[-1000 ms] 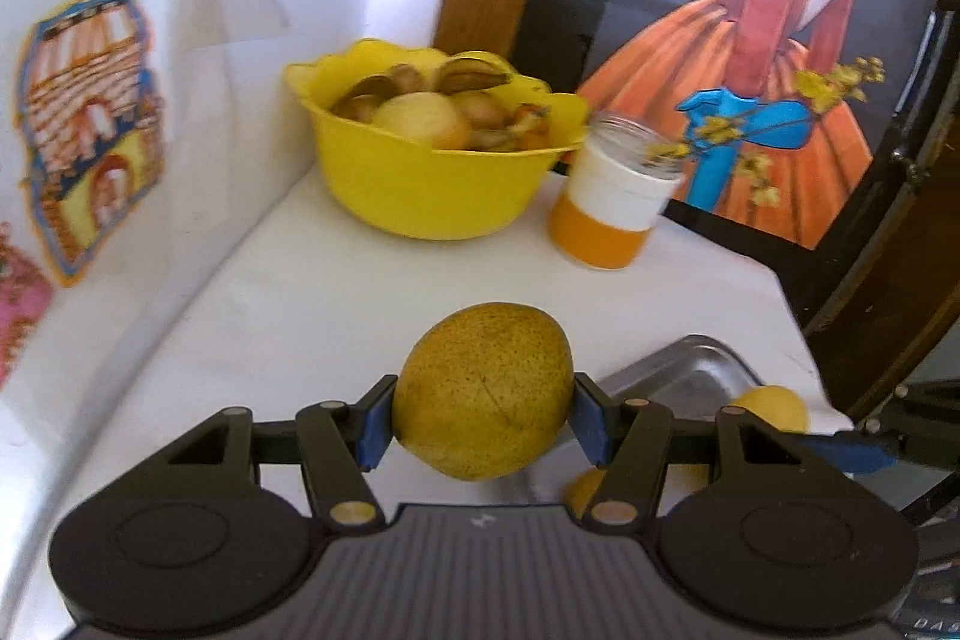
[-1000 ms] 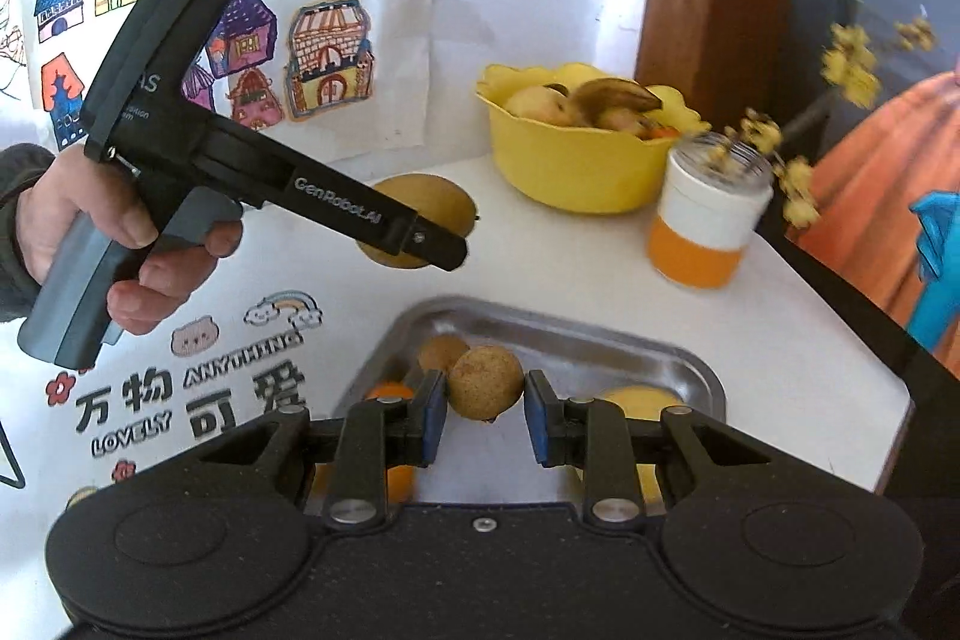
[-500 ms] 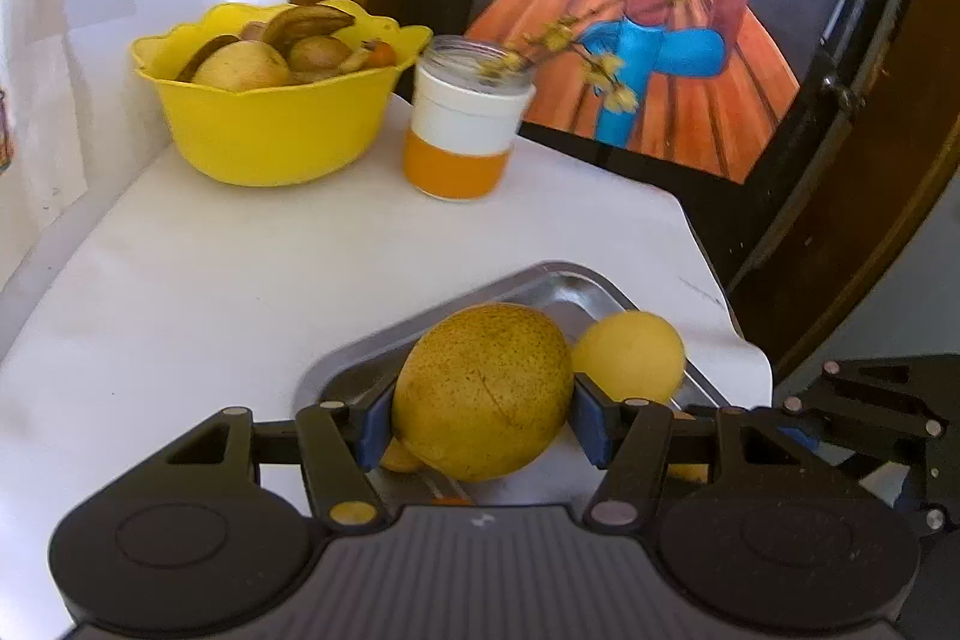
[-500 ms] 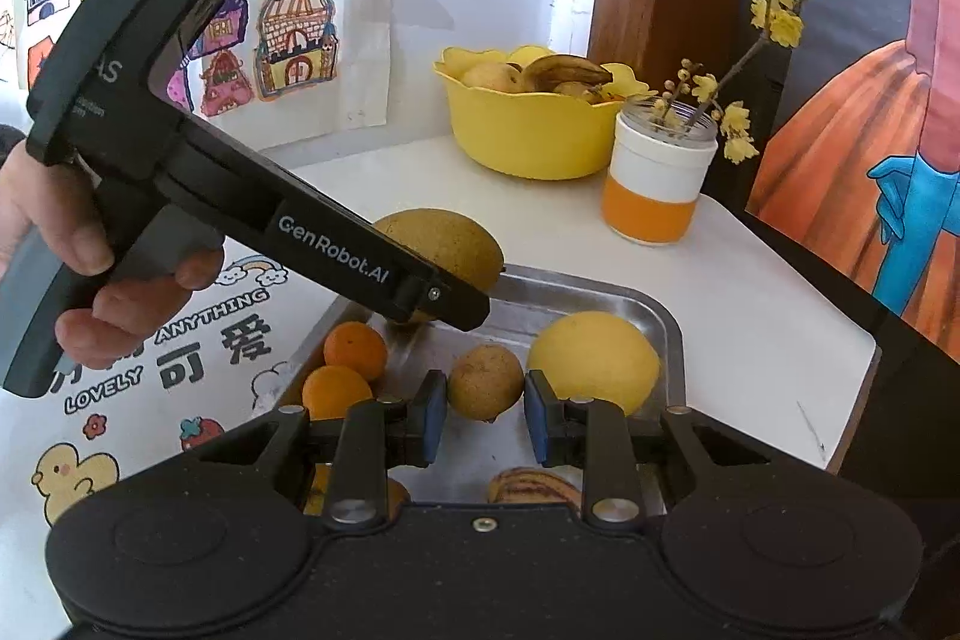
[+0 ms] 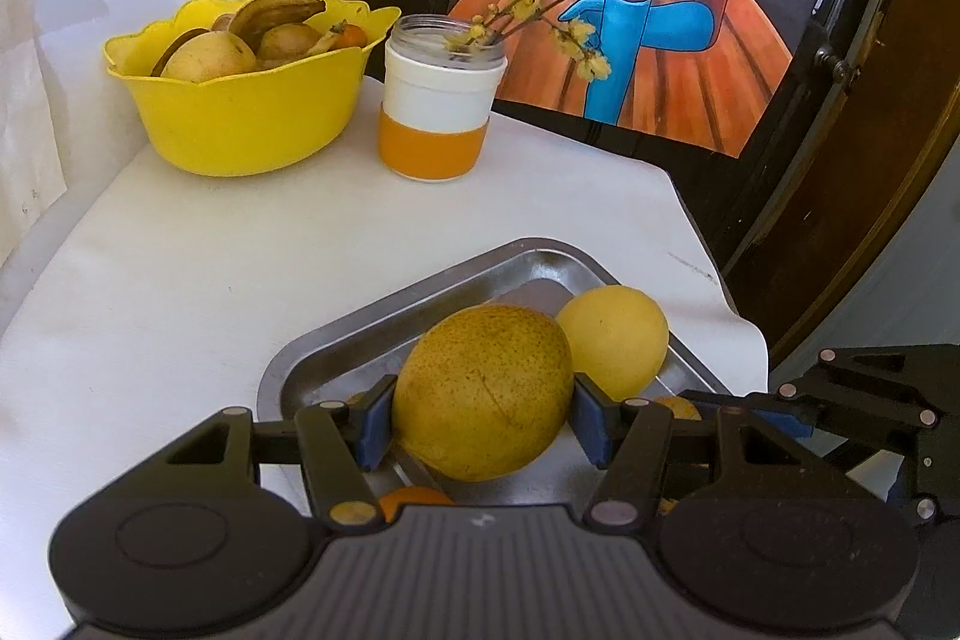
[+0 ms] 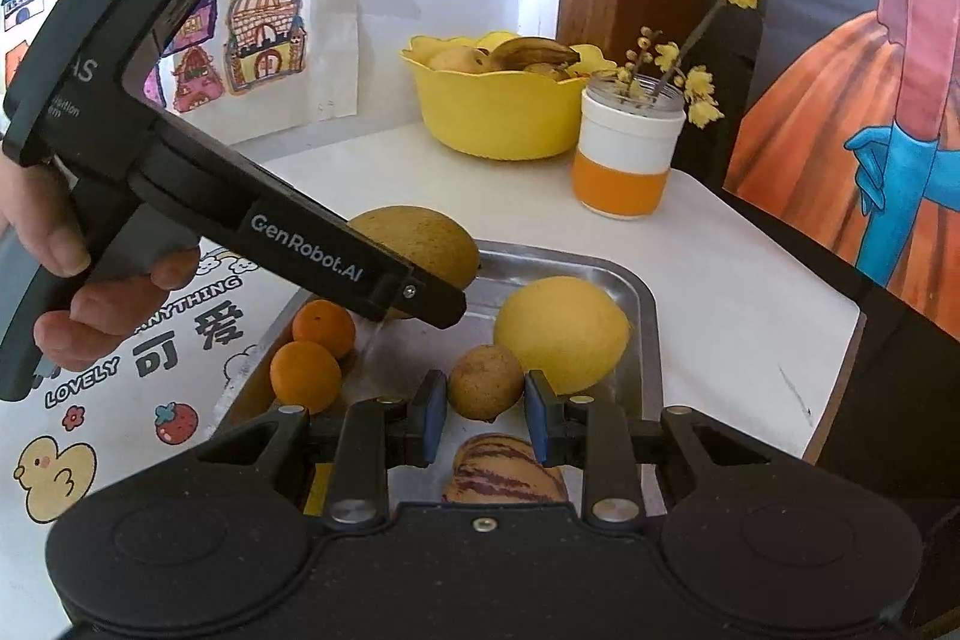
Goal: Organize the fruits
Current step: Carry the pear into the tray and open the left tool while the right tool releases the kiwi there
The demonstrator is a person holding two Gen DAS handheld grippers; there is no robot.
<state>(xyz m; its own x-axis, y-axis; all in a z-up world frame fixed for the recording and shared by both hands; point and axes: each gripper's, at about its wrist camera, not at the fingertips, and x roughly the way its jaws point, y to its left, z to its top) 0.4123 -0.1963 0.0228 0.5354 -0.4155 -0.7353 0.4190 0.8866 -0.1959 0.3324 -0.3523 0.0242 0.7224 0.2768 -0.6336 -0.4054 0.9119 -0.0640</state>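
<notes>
Speckled pear (image 5: 482, 391): large, yellow-green and dotted, clamped between the blue pads of the left gripper (image 5: 480, 421), held over the near corner of the metal tray (image 5: 336, 340); whether it touches the tray floor is hard to tell.
Left gripper, seen from the right wrist (image 6: 420, 289): a black body marked "GenRobot.AI", held in the person's left hand (image 6: 78, 292), with the pear (image 6: 420, 241) at its tip above the tray's far left rim.
Right gripper (image 6: 485, 415): fingers closed on a small brown round fruit (image 6: 485, 381), low over the middle of the tray.
Tray (image 6: 651, 316): steel, rectangular, on the white table (image 5: 180, 292).
Yellow round fruit (image 6: 561, 334): in the tray, just right of the brown fruit and close behind the pear in the left view (image 5: 612, 340).
Two small oranges (image 6: 315, 355): side by side at the tray's left edge.
Purple-striped fruit (image 6: 504, 472): in the tray's near end, partly hidden under the right gripper.
Yellow bowl (image 5: 240, 124): at the table's far end, holding a pale pear, browned bananas and smaller fruit.
Jar (image 5: 438, 100): white with an orange band, just right of the bowl, holding a sprig of yellow blossoms.
</notes>
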